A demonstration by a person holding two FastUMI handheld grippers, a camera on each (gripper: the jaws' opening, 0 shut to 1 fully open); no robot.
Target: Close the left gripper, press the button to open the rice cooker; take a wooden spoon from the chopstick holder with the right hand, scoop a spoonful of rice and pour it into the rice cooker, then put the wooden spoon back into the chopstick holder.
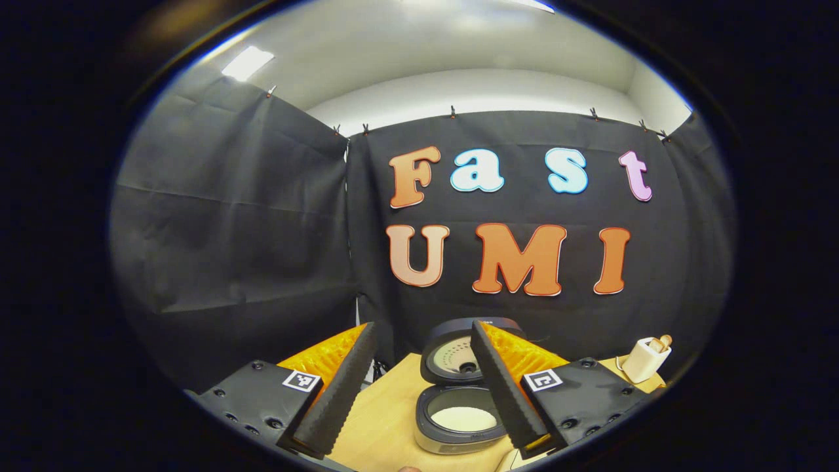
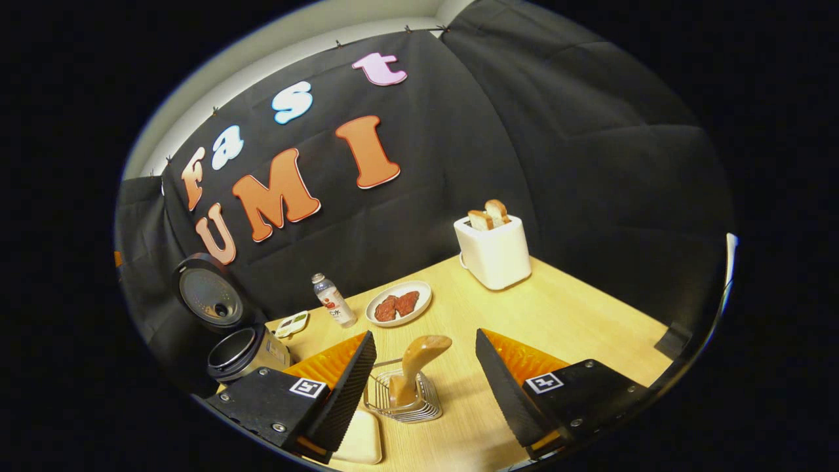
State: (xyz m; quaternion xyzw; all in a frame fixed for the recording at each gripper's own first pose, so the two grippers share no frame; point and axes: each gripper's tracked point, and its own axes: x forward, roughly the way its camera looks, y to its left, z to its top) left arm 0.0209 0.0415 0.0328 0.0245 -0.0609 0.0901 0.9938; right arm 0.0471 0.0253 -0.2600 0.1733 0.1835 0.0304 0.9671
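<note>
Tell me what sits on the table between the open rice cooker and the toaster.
In the right gripper view, a small dish, a bottle and a plate of reddish food lie between the rice cooker and the toaster.

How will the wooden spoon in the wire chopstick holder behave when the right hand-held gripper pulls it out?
The carved wooden spoon looks rigid, so it should not flex. It stands tilted and loose in the open wire chopstick holder, so it will probably pivot when touched. The holder looks light and may lift or slide with it. The right hand-held gripper is open around it.
</note>
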